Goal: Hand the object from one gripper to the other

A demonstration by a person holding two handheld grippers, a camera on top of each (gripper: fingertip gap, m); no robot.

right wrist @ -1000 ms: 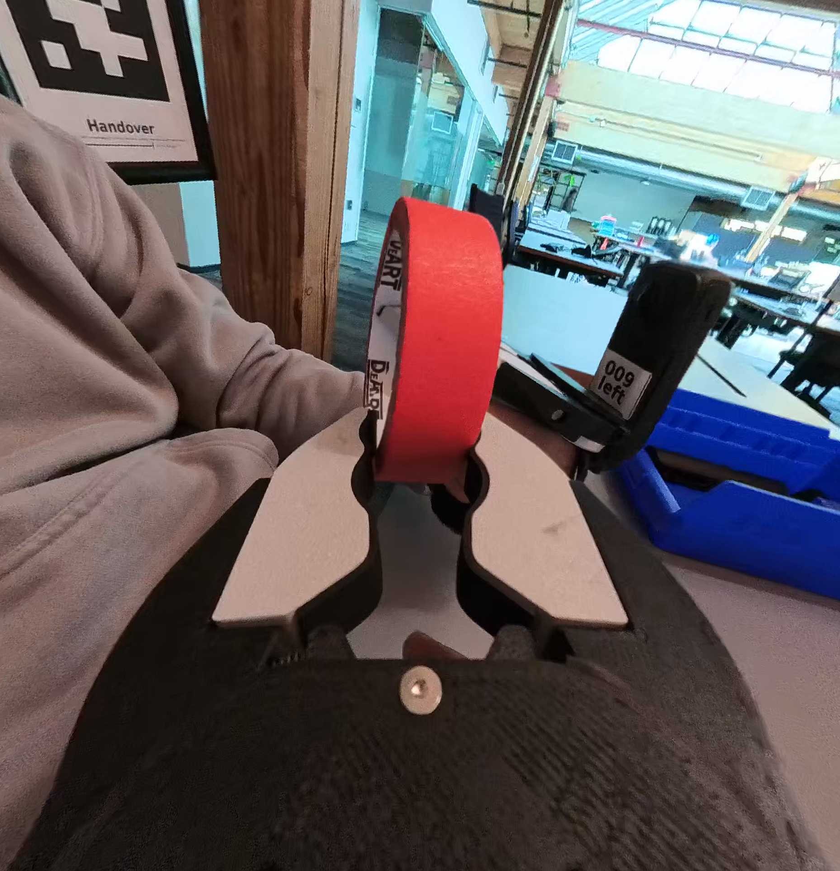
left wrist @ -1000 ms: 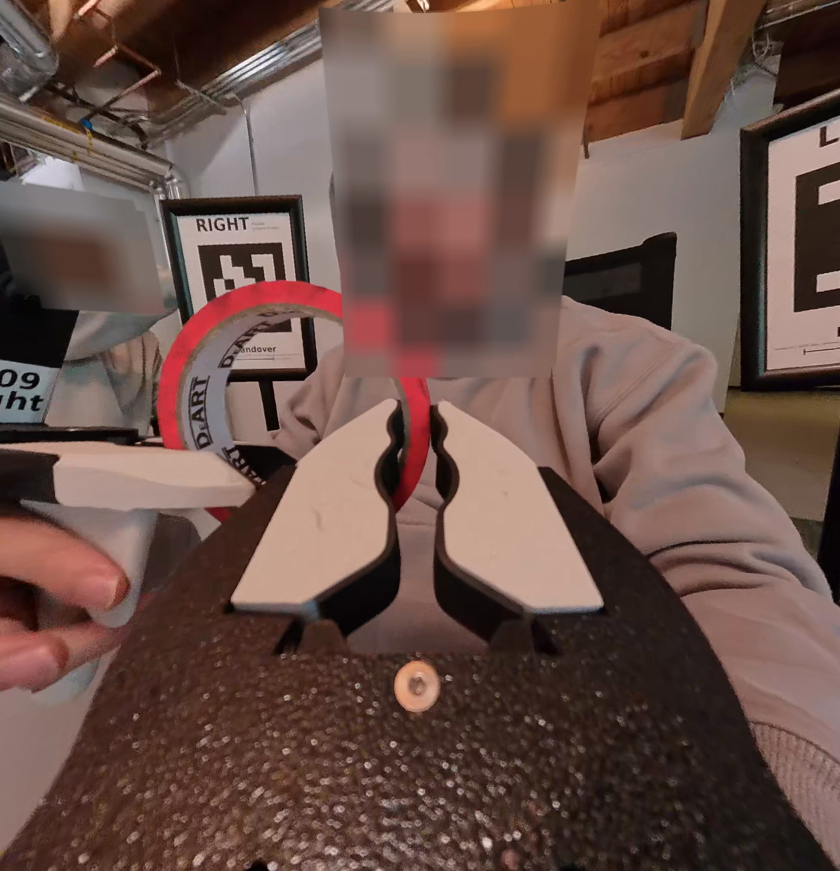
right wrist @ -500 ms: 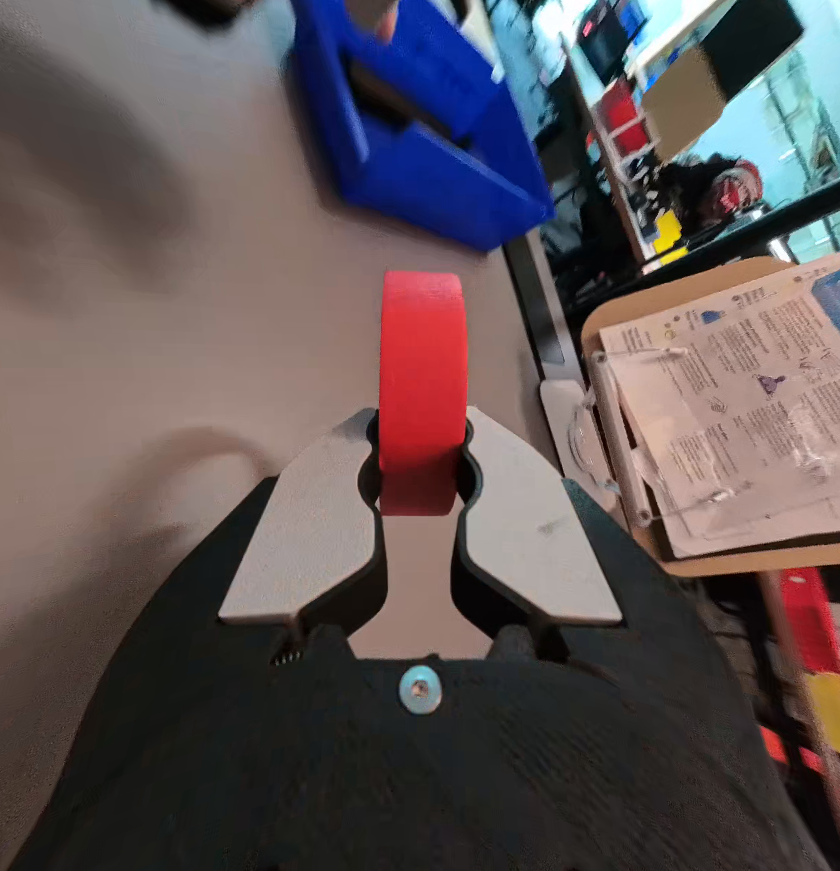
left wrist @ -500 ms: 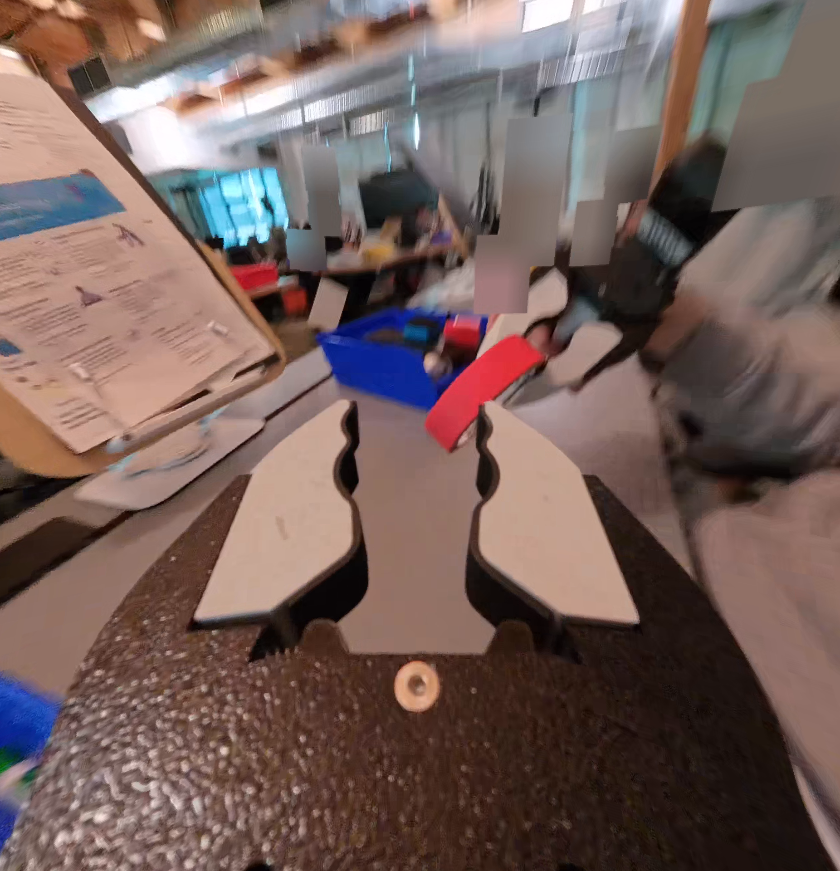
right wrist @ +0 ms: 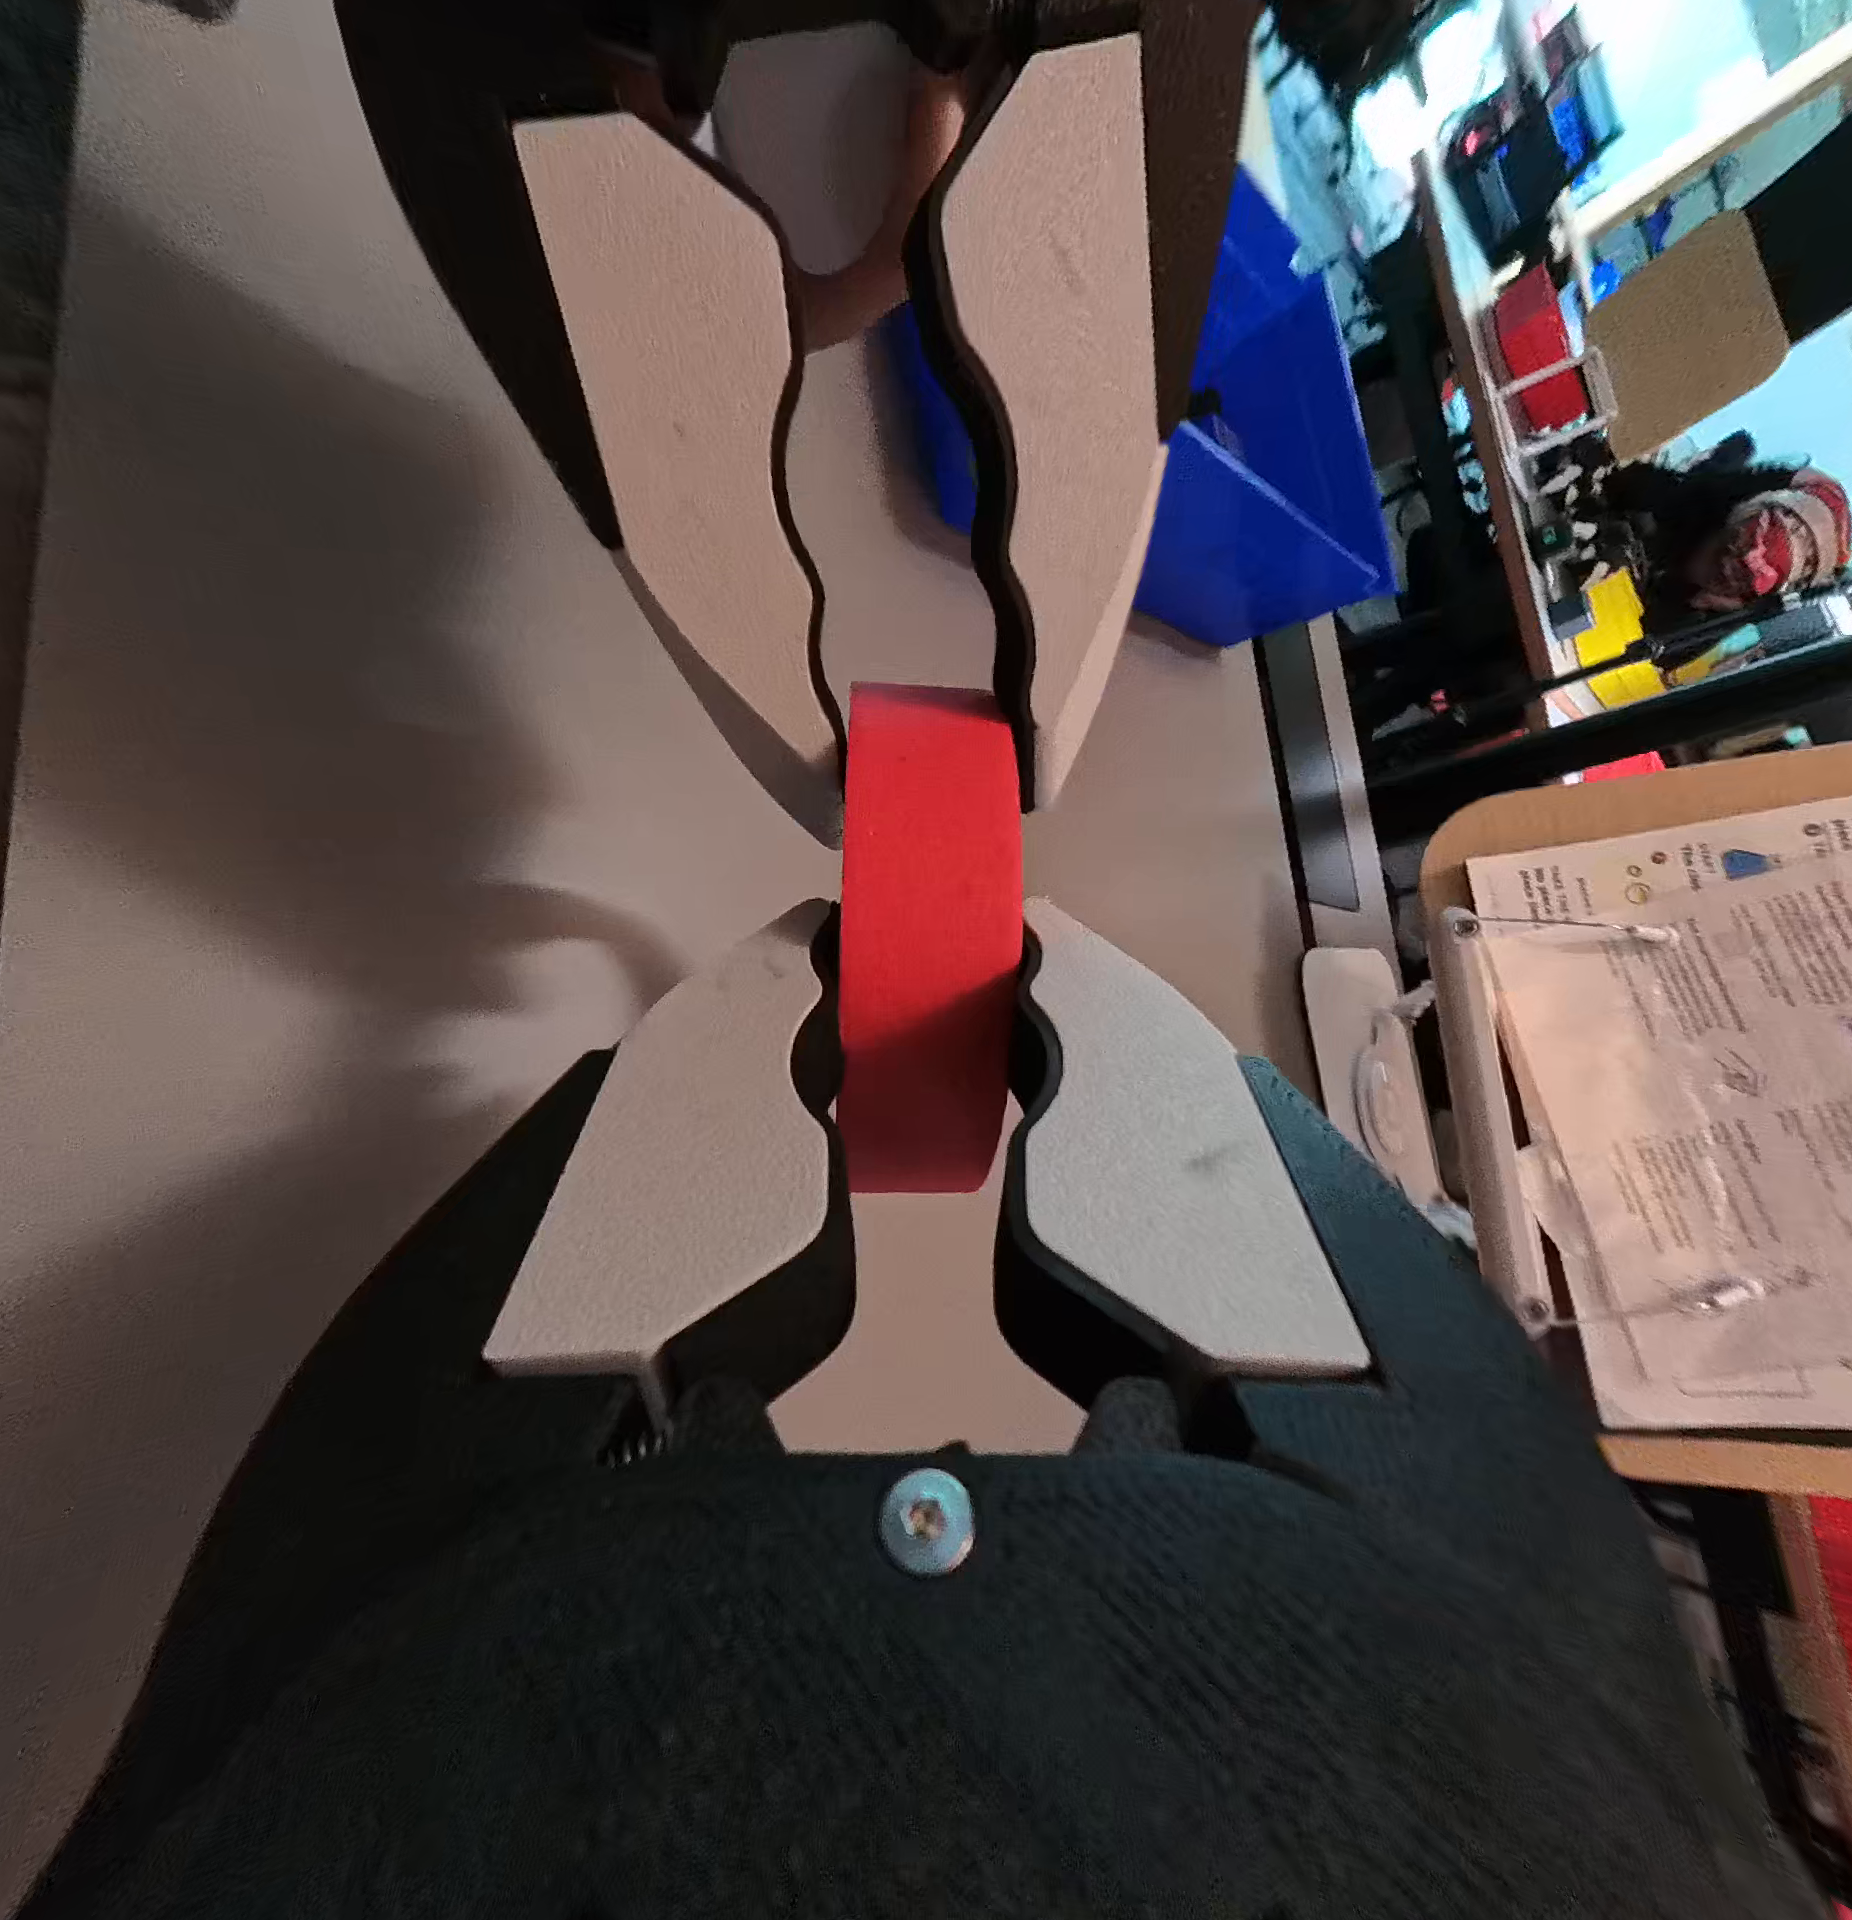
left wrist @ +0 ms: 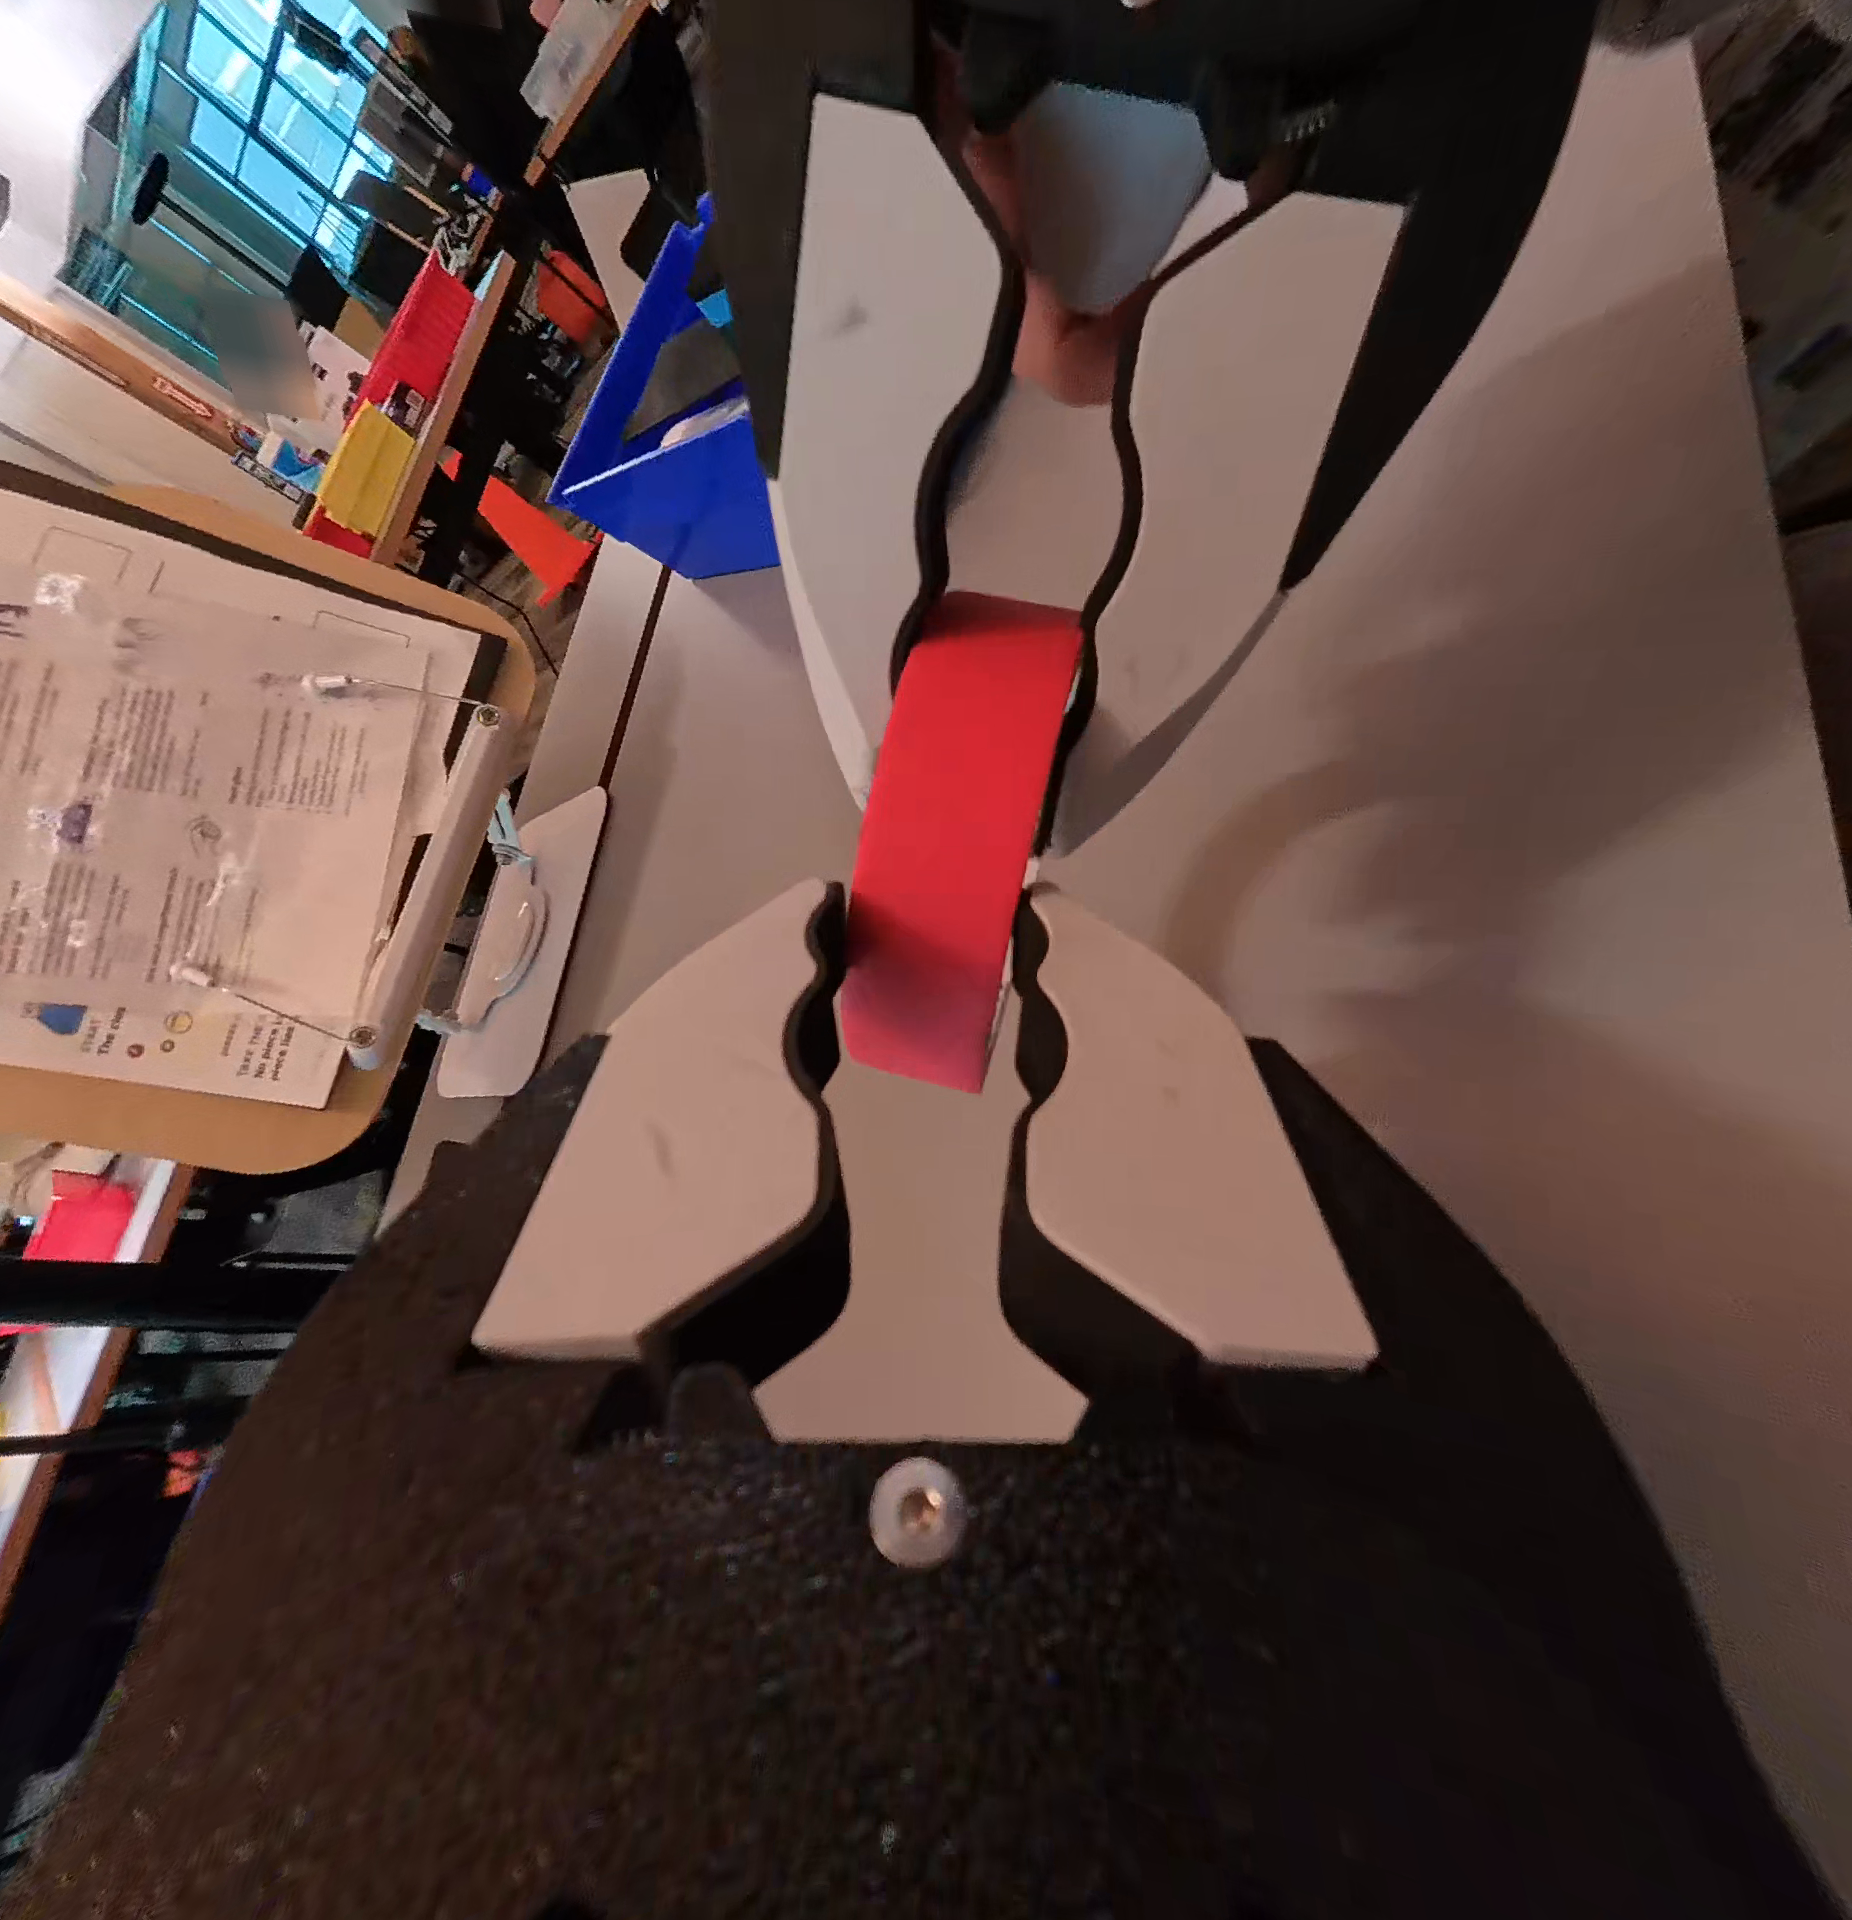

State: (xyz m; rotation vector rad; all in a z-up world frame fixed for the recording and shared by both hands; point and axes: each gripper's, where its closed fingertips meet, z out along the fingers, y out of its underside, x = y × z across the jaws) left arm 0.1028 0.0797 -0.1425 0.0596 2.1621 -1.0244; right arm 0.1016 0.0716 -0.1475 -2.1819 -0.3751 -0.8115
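Observation:
A red tape roll (left wrist: 953, 831) hangs edge-on above the grey table (left wrist: 1473, 987), between both grippers. In the left wrist view my left gripper (left wrist: 927, 914) has its two fingertips pressed on the roll's near end. My right gripper (left wrist: 989, 727) comes in from the top and grips the far end. In the right wrist view my right gripper (right wrist: 927, 925) is shut on the near end of the roll (right wrist: 927, 1039). My left gripper (right wrist: 932, 800) pinches the far end from above. The two grippers face each other tip to tip.
A blue bin (left wrist: 673, 488) stands on the table behind the grippers and also shows in the right wrist view (right wrist: 1265, 520). A brown clipboard stand with a printed sheet (left wrist: 174, 831) is at the table's side (right wrist: 1680, 1091). Shelves with red and yellow bins lie beyond. Only a small space, under 4 cm, lies between the two pairs of fingers.
One second ago both grippers were on the roll. Half a second ago the left gripper was open and empty, away from it. Now it has closed in on the roll's free end.

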